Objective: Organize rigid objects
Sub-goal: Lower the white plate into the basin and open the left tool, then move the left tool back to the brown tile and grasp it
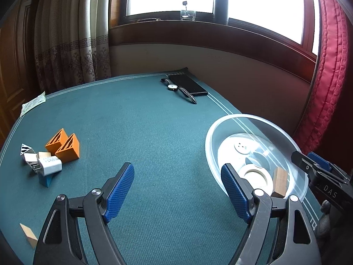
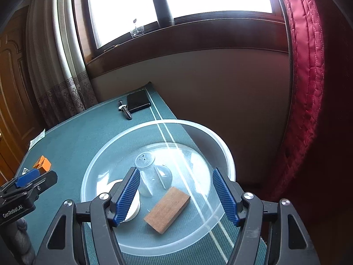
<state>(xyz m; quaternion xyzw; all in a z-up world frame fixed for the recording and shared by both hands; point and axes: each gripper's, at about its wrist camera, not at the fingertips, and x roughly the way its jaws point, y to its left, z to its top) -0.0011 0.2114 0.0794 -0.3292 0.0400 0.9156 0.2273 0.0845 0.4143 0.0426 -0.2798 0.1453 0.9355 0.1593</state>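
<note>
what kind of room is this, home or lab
Most likely a room in a home. A patterned beige curtain hangs beside a wood-framed window, and a wristwatch lies by a black phone on the green cloth-covered table.

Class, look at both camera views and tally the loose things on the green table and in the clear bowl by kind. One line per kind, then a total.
Orange triangular blocks: 2
Wooden blocks: 3
White chargers: 1
Blue blocks: 1
Striped white prisms: 1
Tape rolls: 1
Clear shakers: 1
Wristwatches: 1
Black phones: 1
Clear bowls: 1
Total: 13
</note>
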